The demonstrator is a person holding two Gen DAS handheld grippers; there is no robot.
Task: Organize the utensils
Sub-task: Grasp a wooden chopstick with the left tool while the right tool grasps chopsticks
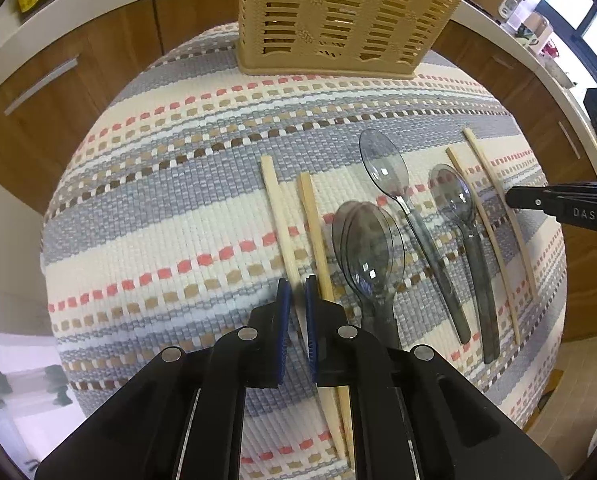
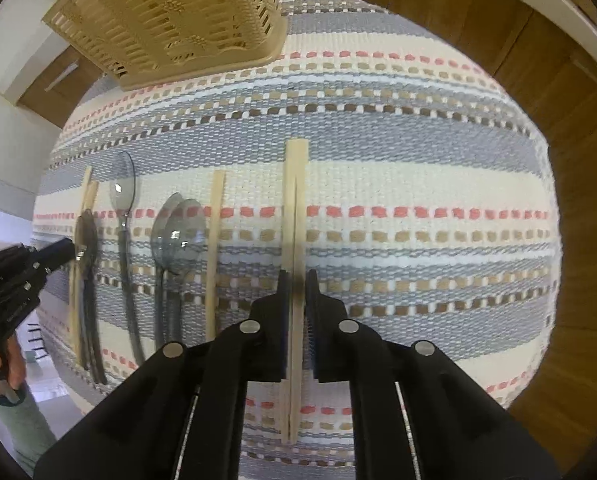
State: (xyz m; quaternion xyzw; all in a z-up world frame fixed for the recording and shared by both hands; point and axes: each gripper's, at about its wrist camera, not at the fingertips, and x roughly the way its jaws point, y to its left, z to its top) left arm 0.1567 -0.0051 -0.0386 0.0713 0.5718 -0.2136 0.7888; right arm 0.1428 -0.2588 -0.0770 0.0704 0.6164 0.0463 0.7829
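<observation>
Nearest in the left wrist view, the left tool (image 1: 294, 300) has its blue pads (image 1: 284, 304) a narrow gap apart, straddling the near end of the leftmost chopstick (image 1: 280, 212) that lies on the striped woven cloth (image 1: 178, 216) covering the bench — whether the pads already pinch the stick I cannot tell. In the right wrist view the right tool (image 2: 296, 292) likewise straddles a pair of chopsticks (image 2: 294, 200) lying side by side, its jaws nearly together around them; a firm grip cannot be confirmed there either. Past the tools, everything is laid out flat and roughly parallel: a second chopstick (image 1: 312, 224) just beside the first, then two stacked smoky plastic spoons (image 1: 368, 248), a single clear spoon (image 1: 402, 200), another grey spoon (image 1: 464, 220), and two more chopsticks (image 1: 494, 200) at the far right of the row. Farthest off, at the cloth's back edge, stands the tan slotted cutlery basket (image 1: 338, 16), well apart from the utensils — its inside is not visible, and nothing can be seen sticking out above the part of it in frame. By my judgement the task is barely begun: no utensil is visibly in the basket, and all the spoons and chopsticks remain to be lifted and dropped in.
</observation>
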